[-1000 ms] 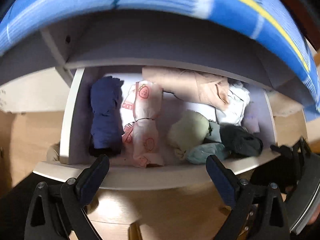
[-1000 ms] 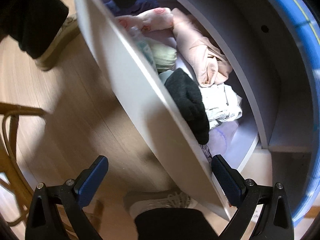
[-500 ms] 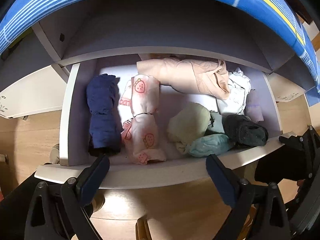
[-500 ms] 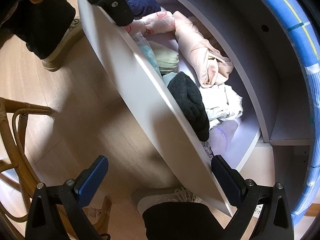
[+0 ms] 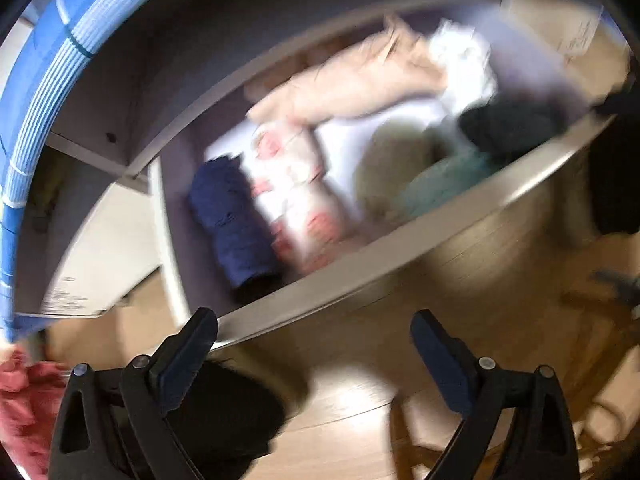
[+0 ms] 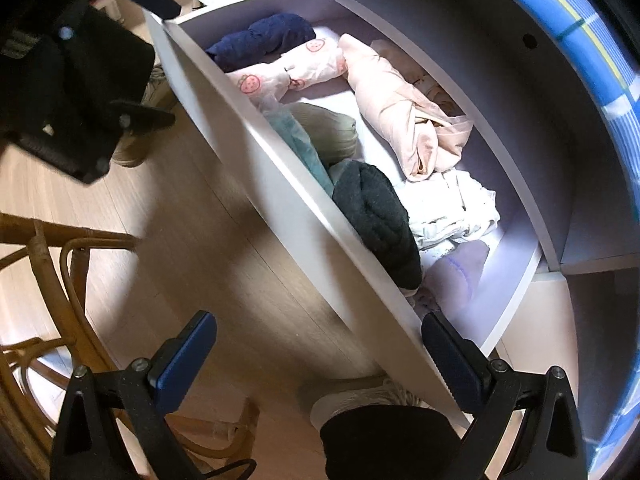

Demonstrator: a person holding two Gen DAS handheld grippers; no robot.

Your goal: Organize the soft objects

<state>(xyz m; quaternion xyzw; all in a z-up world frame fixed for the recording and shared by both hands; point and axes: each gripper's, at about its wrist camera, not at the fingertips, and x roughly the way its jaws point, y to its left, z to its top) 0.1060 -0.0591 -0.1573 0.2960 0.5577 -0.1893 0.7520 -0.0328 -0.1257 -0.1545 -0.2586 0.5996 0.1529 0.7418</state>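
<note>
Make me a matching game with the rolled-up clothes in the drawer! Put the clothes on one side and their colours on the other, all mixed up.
Clothes in the drawer:
1. the roll at the far end
2. the roll with strawberries on it
3. the long bundle along the back
4. the knitted roll against the front panel

Colours:
A. peach
B. very dark, almost black
C. navy blue
D. pale pink with red prints

Right pairs: 1-C, 2-D, 3-A, 4-B.
</note>
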